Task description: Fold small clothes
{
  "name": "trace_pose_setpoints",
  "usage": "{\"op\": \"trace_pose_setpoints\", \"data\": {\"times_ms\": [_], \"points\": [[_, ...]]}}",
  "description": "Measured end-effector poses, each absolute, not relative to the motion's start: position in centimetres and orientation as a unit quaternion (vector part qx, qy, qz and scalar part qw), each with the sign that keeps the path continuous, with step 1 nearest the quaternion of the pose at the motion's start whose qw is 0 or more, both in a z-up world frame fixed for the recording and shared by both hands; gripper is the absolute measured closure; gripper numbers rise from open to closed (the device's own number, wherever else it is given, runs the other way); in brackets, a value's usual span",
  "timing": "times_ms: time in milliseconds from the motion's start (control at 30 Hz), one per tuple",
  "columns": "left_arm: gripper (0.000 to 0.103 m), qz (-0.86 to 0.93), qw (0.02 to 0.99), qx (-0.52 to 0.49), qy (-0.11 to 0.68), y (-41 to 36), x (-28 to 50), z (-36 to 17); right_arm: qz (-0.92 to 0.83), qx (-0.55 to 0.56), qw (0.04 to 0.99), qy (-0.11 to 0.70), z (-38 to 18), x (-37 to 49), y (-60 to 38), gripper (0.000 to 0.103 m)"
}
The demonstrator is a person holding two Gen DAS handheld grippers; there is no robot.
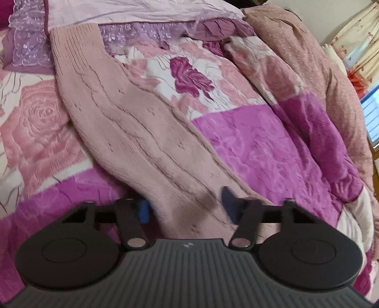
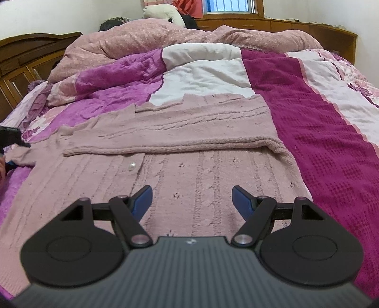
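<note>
A pink cable-knit cardigan [image 2: 189, 175] lies flat on the bed, a pearl button [image 2: 132, 165] showing on its front. One sleeve [image 2: 177, 132] is folded across the body. My right gripper [image 2: 191, 201] hovers open over the cardigan's near part, with nothing between its fingers. In the left wrist view the other sleeve [image 1: 142, 142] runs from its ribbed cuff [image 1: 75, 40] at top left down between the fingers of my left gripper [image 1: 184, 208]. Its jaws stand apart around the flat, unpinched knit; the right finger is blurred.
A floral pink and purple quilt [image 1: 260, 147] covers the bed. A rumpled pink duvet [image 2: 146, 40] is heaped at the far end, a lilac pillow [image 1: 118, 9] beside it. A wooden headboard [image 2: 21, 61], a plush toy [image 2: 163, 11] and a window [image 2: 227, 6] stand behind.
</note>
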State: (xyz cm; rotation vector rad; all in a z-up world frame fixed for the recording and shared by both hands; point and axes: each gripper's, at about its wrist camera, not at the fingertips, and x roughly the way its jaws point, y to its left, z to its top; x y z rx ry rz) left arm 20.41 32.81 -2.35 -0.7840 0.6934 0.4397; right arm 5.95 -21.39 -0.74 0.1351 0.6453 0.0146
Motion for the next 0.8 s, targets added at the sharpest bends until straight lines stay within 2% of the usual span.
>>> {"op": "trace_pose_setpoints", "data": {"times_ms": [67,167,333,700,800], "points": [[0.079,0.209,0.854,-0.353,0.320,32.9,20.2,-2.2,0.007,0.069,0.946,0.318,-0.9,6.0,-21.5,0.028],[0.091,0.189,0.894,-0.280,0.296,31.6,19.8,-0.7,0.007,0.071,0.945,0.318,-1.0,5.9,-21.6,0.028],[0.091,0.144,0.935,-0.199,0.257,28.5,19.2,2.5,0.002,0.086,0.942,0.323,-1.4,5.7,-21.8,0.028],[0.091,-0.031,0.964,-0.171,0.200,18.5,17.8,8.4,0.004,0.101,0.945,0.310,-1.2,4.8,-22.3,0.028],[0.091,-0.071,0.968,-0.134,0.202,14.4,17.6,9.0,0.002,0.108,0.946,0.306,-1.1,4.7,-22.7,0.028]]}}
